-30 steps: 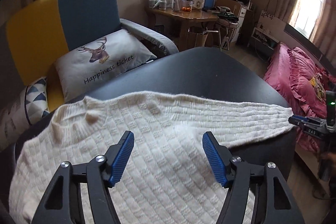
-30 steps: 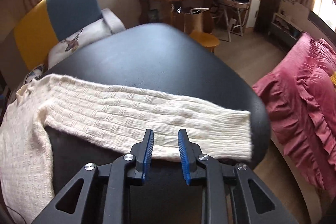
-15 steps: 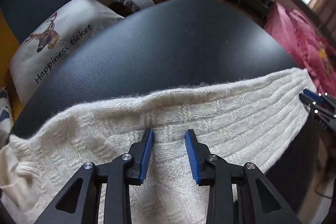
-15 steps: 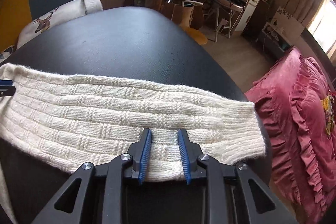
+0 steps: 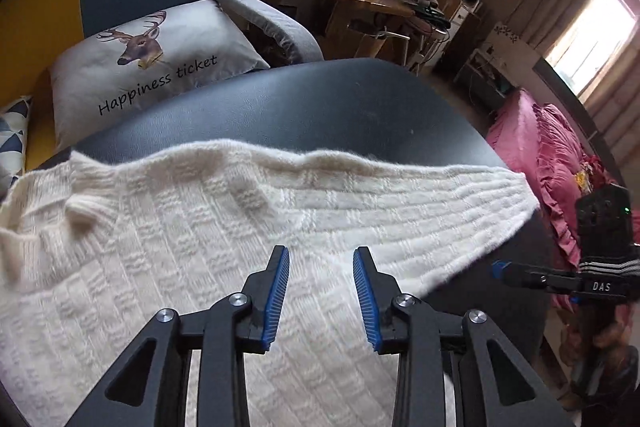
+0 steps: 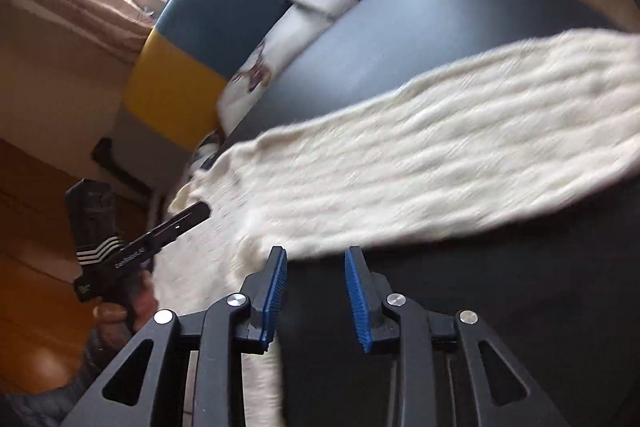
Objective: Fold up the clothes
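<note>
The left gripper (image 5: 320,291) is held low over the sweater (image 5: 168,251), its jaws parted and empty, while the right gripper (image 6: 316,293) is tilted above the dark table (image 6: 480,291) near the sleeve (image 6: 420,163), jaws likewise parted and gripping nothing. The cream knitted sweater is spread flat on the table, one sleeve stretched outward. A deer-print cushion (image 5: 148,67) is shown sharply only in the left wrist view; the right wrist view is blurred.

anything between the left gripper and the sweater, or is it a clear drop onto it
Nothing visible is in the way. The left gripper is open directly over the cream knit sweater, which lies on the black table, with only air between them.
</note>
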{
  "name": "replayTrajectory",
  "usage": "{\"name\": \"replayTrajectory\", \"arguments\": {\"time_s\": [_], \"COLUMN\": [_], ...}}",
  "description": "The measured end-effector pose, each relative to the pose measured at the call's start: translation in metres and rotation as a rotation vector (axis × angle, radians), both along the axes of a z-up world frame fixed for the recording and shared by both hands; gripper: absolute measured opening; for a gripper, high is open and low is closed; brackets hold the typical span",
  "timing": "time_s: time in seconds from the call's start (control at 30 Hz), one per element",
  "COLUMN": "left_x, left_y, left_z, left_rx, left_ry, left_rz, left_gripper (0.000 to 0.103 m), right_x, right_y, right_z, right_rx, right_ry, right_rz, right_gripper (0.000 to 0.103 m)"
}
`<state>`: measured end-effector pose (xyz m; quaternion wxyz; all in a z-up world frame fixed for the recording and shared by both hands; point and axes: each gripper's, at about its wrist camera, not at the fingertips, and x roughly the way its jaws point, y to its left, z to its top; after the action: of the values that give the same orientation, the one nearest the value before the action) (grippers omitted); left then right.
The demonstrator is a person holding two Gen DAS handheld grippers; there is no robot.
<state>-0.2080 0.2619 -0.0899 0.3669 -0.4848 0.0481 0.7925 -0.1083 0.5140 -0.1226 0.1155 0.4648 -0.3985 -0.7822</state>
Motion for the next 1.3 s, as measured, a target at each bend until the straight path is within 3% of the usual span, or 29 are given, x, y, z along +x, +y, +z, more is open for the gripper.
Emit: {"name": "replayTrajectory", "arguments": {"time_s": [0.1,0.2,0.3,0.43,0.47,0.57,0.73,0.87,0.93,1.0,1.07,1.1,1.17,1.3], "left_x": [0.023,0.035,0.039,0.05,0.05,0.05,0.057,0.059,0.06,0.061,0.06,0.059,0.058,0.057], "left_y": [-0.012,-0.023,-0.029,-0.026,-0.025,-0.023,-0.011,0.006,0.014,0.019,0.016,0.015,0.012,-0.004], "left_z": [-0.013,-0.028,-0.044,-0.046,-0.045,-0.04,-0.019,-0.029,-0.039,-0.046,-0.048,-0.049,-0.05,-0.042], "left_rx": [-0.017,-0.021,-0.023,-0.059,-0.064,-0.058,0.021,0.007,-0.006,-0.004,0.023,0.036,0.058,0.097], "left_ry": [-0.011,-0.04,-0.076,-0.025,-0.023,-0.023,0.015,-0.013,-0.036,-0.06,-0.084,-0.094,-0.113,-0.153], "left_rz": [-0.013,-0.005,0.004,-0.006,-0.003,0.009,-0.048,-0.092,-0.107,-0.111,-0.091,-0.081,-0.062,0.001], "left_gripper": [0.034,0.034,0.035,0.035,0.035,0.035,0.035,0.035,0.036,0.039,0.044,0.044,0.044,0.043], "right_x": [-0.004,-0.013,-0.024,-0.035,-0.036,-0.035,-0.013,-0.004,-0.015,-0.039,-0.06,-0.064,-0.065,-0.061], "right_y": [-0.031,-0.045,-0.05,-0.042,-0.038,-0.029,-0.024,-0.049,-0.061,-0.065,-0.059,-0.057,-0.058,-0.054], "right_z": [-0.027,-0.047,-0.049,-0.028,-0.021,-0.008,0.005,0.045,0.055,0.042,0.006,-0.007,-0.012,-0.011], "right_rx": [-0.153,-0.192,-0.231,-0.356,-0.335,-0.116,0.103,0.328,0.488,0.604,0.641,0.673,0.759,0.774], "right_ry": [-0.069,-0.135,-0.071,0.147,0.166,0.086,-0.008,0.103,0.119,0.025,-0.125,-0.147,-0.096,-0.063], "right_rz": [-0.043,-0.178,-0.276,-0.337,-0.35,-0.369,-0.361,-0.235,-0.186,-0.134,-0.095,-0.084,-0.079,-0.097], "right_gripper": [0.032,0.032,0.033,0.035,0.035,0.035,0.035,0.035,0.035,0.035,0.035,0.033,0.032,0.032]}}
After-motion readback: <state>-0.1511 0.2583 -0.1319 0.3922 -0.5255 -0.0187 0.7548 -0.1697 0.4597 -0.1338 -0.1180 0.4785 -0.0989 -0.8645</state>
